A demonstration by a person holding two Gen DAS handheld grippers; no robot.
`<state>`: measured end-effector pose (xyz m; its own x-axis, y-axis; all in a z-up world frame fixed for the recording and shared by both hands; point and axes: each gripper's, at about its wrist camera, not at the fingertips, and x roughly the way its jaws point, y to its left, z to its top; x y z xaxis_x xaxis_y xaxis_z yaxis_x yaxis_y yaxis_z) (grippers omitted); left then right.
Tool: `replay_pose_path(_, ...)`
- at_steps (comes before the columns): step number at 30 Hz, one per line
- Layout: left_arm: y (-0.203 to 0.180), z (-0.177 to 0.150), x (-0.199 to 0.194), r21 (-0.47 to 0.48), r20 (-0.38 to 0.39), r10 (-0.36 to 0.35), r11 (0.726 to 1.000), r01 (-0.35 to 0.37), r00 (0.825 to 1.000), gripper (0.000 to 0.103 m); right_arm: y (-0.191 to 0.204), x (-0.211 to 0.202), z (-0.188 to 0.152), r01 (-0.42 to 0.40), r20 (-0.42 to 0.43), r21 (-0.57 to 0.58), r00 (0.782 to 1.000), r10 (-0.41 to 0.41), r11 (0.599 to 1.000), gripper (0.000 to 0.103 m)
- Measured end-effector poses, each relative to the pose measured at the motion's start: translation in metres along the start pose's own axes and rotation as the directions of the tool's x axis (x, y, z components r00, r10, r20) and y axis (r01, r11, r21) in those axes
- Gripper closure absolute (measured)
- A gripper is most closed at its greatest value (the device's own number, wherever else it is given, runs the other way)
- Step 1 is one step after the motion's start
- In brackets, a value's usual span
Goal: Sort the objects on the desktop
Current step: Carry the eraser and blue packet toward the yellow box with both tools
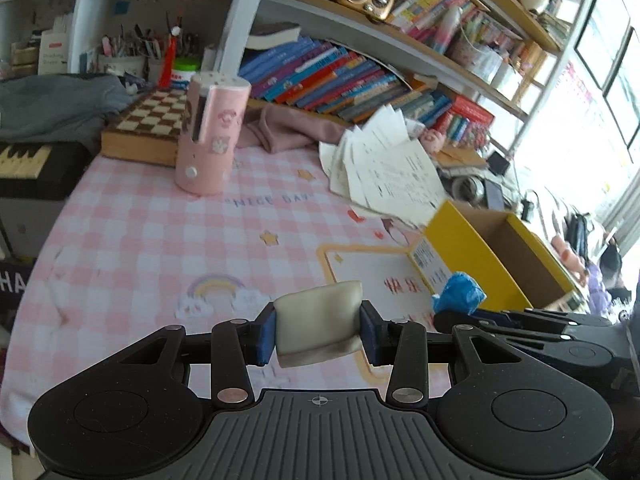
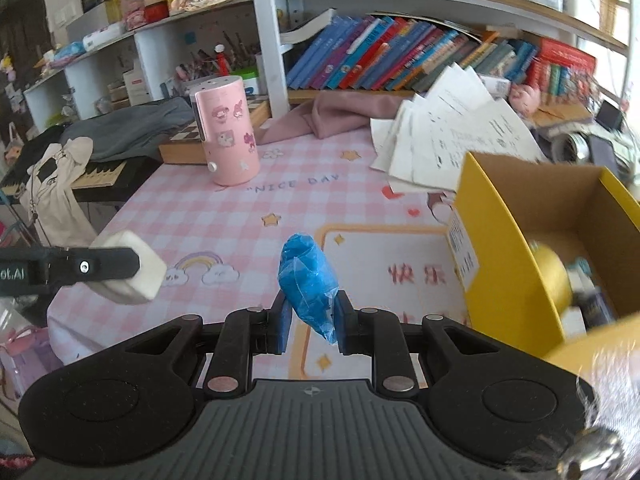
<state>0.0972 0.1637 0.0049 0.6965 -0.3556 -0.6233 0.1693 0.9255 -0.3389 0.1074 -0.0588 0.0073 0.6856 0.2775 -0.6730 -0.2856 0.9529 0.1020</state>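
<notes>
- Left wrist view: left gripper clamped on a white eraser, carried clear of the pink checked mat.
- Same view: right gripper just beside it, gripping a blue bag, near the yellow box that stands open on the right of the mat.
- Still out on the desk: a pink canister upright, a fan of papers touching the box's far corner, a pink cloth and a chessboard at the back.
- Right wrist view: right gripper pinched tight on the crumpled blue bag, held above the mat.
- Same view: eraser in the left gripper, off to the left, well apart from the box.
- Inside the box: a yellow roll and a few small blurred items, so sorting looks partly done.
- Judged left: dropping both held things into the box, then possibly the canister, papers and cloth.
</notes>
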Motion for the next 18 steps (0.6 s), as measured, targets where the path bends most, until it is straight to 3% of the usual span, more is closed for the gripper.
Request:
replay_pose_path(9,-0.016,-0.024,-0.008,0.045,-0.062,-0.066,0.997,0.069,0.996,0.063,0.004,-0.027,-0.037,0.042,-0.022,0.051,0.999,-0.041,0.998,0.083)
replay_pose_path(18,-0.048,-0.031,0.006,0.130,-0.145,-0.160,0.975,0.179,0.977,0.063,-0.015,-0.054,-0.058,0.142,-0.034,0.128,0.990,-0.139,0.981,0.083)
